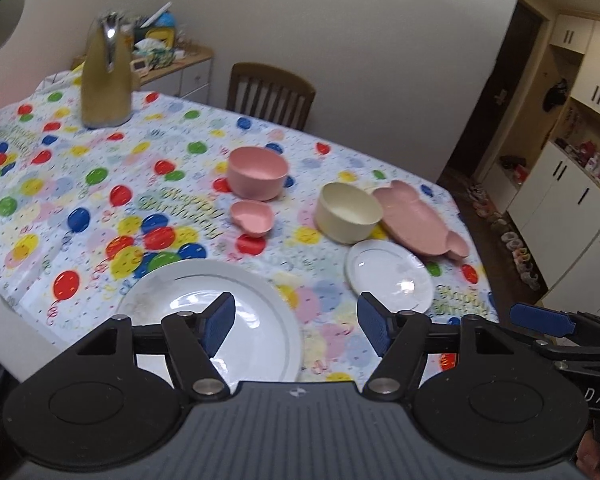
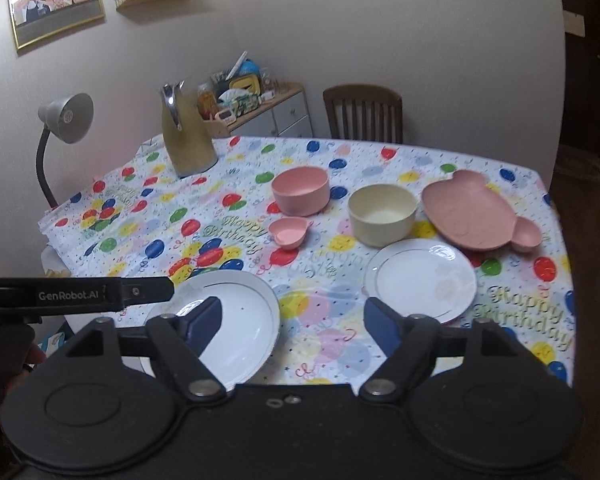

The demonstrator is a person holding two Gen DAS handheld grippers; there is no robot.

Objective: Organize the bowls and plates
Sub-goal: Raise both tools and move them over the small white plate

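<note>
Both claws hang spread and empty above the near table edge: the left gripper (image 1: 296, 316) and the right gripper (image 2: 294, 320). At lower left lies the big white plate (image 2: 236, 320), at lower right the small plate (image 2: 422, 278). Mid-frame stand the pink bowl (image 2: 300, 191), the heart dish (image 2: 288, 233) and the cream bowl (image 2: 382, 214), with the pink bear tray (image 2: 476, 210) at right.

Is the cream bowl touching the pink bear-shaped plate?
Apart. In the right wrist view, tablecloth shows between the cream bowl and the pink bear-shaped plate.
</note>
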